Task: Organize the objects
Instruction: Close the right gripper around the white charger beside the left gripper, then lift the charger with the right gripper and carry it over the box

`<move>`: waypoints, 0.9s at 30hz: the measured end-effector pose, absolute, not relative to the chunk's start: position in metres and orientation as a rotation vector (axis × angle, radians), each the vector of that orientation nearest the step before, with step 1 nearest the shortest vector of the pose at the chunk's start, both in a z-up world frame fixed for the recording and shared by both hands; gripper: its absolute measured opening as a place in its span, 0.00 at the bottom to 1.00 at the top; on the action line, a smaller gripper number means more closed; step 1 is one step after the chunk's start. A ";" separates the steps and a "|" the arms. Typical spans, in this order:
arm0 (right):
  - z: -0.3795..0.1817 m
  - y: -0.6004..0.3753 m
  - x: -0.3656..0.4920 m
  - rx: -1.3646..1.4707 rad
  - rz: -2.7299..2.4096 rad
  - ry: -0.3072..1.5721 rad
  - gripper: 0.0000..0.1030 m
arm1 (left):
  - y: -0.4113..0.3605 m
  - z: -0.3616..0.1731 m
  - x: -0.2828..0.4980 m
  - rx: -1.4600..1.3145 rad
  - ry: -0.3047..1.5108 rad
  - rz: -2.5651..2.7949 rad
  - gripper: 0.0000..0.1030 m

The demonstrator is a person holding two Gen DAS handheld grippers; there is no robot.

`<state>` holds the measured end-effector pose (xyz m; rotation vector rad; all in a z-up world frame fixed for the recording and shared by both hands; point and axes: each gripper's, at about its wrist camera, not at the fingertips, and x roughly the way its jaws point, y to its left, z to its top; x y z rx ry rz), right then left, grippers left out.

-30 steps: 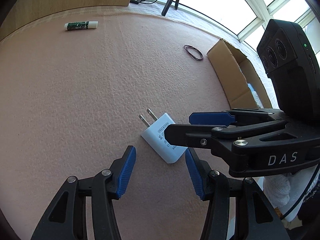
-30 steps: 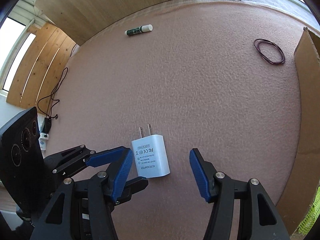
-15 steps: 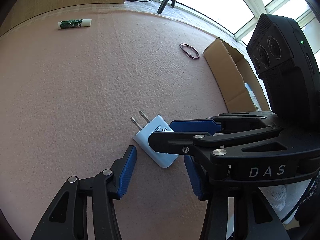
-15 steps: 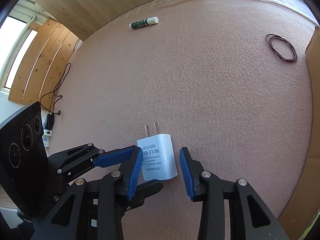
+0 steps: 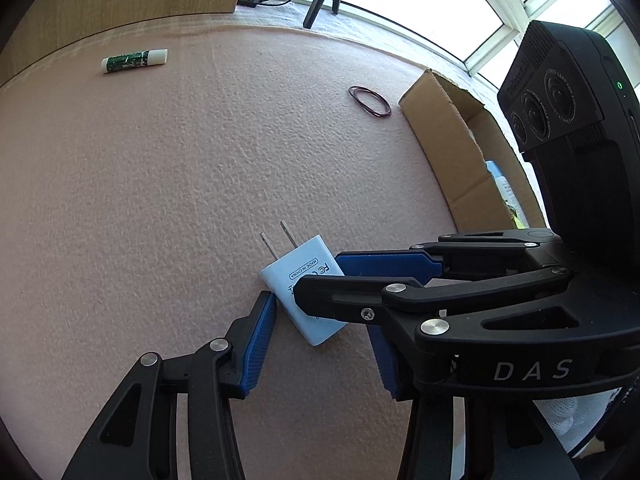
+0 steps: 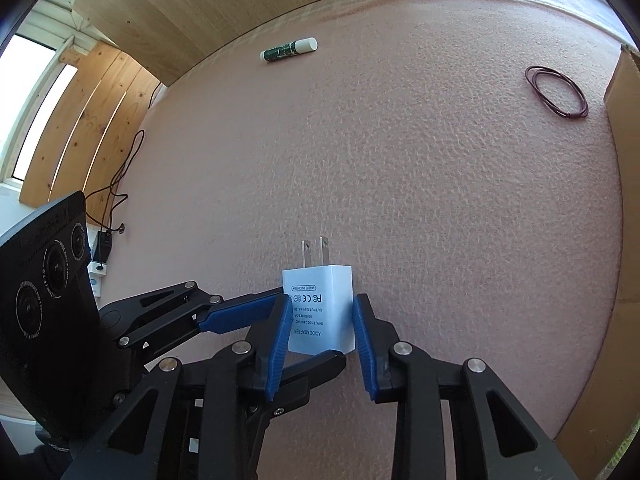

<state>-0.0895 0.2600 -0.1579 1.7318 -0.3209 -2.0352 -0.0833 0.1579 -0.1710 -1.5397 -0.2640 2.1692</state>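
Left wrist view: the white AC adapter (image 5: 306, 292) is being shown lying flat on the pink mat (image 5: 160, 200). The left gripper (image 5: 320, 344) is being held open beside it, one pad touching its edge.

Right wrist view: the adapter (image 6: 320, 310) is being clamped across its flat sides by the right gripper (image 6: 320, 332), prongs pointing away. It is judged light, rigid and smooth, so it is best taken by the body, not the prongs.
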 end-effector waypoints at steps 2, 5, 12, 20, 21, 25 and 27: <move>-0.155 0.265 -0.089 1.724 -2.044 -0.341 0.27 | 0.161 -0.168 -0.084 -1.531 -0.257 2.170 0.47; -0.148 0.270 -0.088 1.711 -2.062 -0.352 0.26 | 0.167 -0.159 -0.085 -1.505 -0.223 2.183 0.47; -0.125 0.291 -0.086 1.657 -2.126 -0.402 0.26 | 0.192 -0.135 -0.095 -1.429 -0.141 2.209 0.47; -0.100 0.322 -0.082 1.602 -2.218 -0.429 0.26 | 0.223 -0.111 -0.110 -1.355 -0.090 2.193 0.47; -0.097 0.327 -0.083 1.596 -2.230 -0.437 0.26 | 0.228 -0.108 -0.112 -1.345 -0.081 2.187 0.47; -0.088 0.349 -0.082 1.580 -2.286 -0.465 0.26 | 0.252 -0.096 -0.117 -1.307 -0.049 2.157 0.47; -0.083 0.359 -0.082 1.572 -2.319 -0.478 0.26 | 0.266 -0.092 -0.121 -1.286 -0.036 2.139 0.47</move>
